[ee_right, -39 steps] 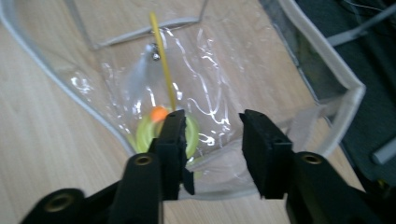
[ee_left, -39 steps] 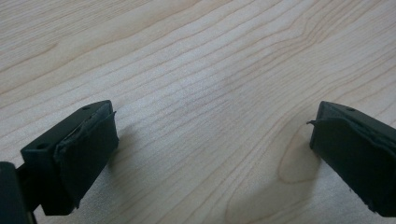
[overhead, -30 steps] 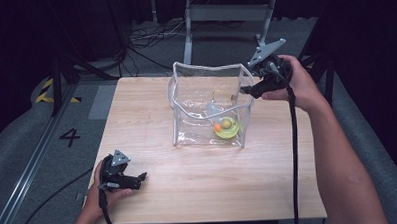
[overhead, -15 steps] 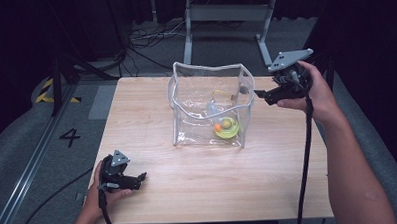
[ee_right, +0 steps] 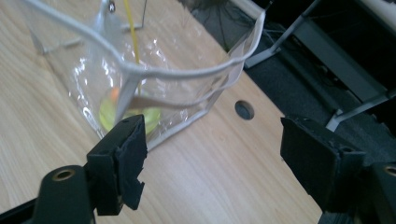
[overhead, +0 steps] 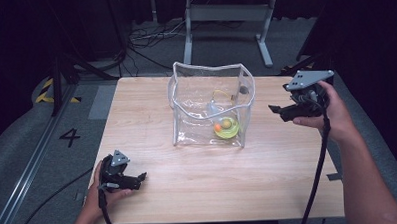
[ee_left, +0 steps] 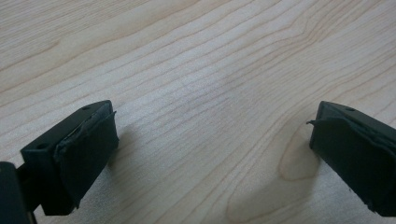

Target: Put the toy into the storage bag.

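Observation:
A clear plastic bag [overhead: 209, 104] with a white rim stands open on the middle of the wooden table [overhead: 154, 188]. Inside it lie a yellow-green round object [overhead: 227, 129] and a small orange ball [overhead: 217, 127]. My right gripper [overhead: 275, 110] hovers open to the right of the bag, above the table, jaws pointing left. In the right gripper view the bag [ee_right: 140, 70] sits ahead of the wide-apart jaws, with the yellow-green object [ee_right: 128, 116] showing through the plastic. My left gripper [overhead: 141, 178] rests open at the table's front left, and its own view shows bare wood [ee_left: 205, 93] between the jaws.
A round hole [ee_right: 244, 109] is cut in the tabletop near the bag's corner. A metal stand [overhead: 223, 13] and cables [overhead: 144, 36] lie on the grey floor beyond the table. A floor mark "4" [overhead: 70, 137] is at the left.
My right gripper has drawn back from the bag's right rim to the right and slightly toward the front. The left gripper has stayed put.

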Demonstrator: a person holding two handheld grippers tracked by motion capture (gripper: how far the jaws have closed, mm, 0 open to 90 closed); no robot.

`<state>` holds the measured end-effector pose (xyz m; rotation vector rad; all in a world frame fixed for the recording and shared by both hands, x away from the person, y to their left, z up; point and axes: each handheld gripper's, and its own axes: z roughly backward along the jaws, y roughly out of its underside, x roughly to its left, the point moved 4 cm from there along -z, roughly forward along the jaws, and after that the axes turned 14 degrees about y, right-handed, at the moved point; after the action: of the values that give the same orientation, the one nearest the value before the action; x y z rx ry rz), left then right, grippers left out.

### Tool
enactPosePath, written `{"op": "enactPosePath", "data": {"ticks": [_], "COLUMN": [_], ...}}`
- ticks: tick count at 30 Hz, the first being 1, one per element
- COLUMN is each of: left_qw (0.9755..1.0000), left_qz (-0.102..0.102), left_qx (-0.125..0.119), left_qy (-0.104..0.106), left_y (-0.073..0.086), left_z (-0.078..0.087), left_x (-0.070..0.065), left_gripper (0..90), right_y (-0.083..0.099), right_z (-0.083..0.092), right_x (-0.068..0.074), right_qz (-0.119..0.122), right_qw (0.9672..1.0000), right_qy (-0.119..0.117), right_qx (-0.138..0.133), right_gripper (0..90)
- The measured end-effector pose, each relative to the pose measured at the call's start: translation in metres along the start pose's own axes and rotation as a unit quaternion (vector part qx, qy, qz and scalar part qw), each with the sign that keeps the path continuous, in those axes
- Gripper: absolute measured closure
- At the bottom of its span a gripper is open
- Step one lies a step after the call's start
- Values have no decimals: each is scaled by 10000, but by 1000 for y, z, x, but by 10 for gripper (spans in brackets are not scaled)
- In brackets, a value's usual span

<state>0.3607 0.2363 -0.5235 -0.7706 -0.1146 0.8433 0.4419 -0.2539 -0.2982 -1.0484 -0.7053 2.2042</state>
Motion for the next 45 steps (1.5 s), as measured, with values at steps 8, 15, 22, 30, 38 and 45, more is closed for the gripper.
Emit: {"op": "enactPosePath", "data": {"ticks": [8, 15, 22, 30, 38, 45], "left_qw": [10000, 10000, 10000, 10000, 10000, 9999], "left_qz": [11, 11, 8, 9, 36, 106], "left_qx": [-22, -11, -7, -15, -27, -33], "left_qy": [-7, -5, -4, 2, -22, -38], "left_y": [0, 0, 0, 0, 0, 0], "left_z": [0, 0, 0, 0, 0, 0], "left_x": [0, 0, 0, 0, 0, -1], "left_gripper": [11, 11, 10, 9, 7, 5], "right_y": [22, 49, 81, 109, 141, 182], "right_z": [-1, -8, -15, -23, -26, -24], "right_x": [12, 25, 39, 50, 58, 63], "right_qz": [91, 274, 269, 151, -170, -515], "right_qw": [9999, 9991, 9984, 9981, 9980, 9970], "right_qy": [73, 116, 117, 57, -51, -88], "right_qx": [35, 291, 477, 588, 607, 579], "right_gripper": [239, 229, 224, 216, 209, 201]}}
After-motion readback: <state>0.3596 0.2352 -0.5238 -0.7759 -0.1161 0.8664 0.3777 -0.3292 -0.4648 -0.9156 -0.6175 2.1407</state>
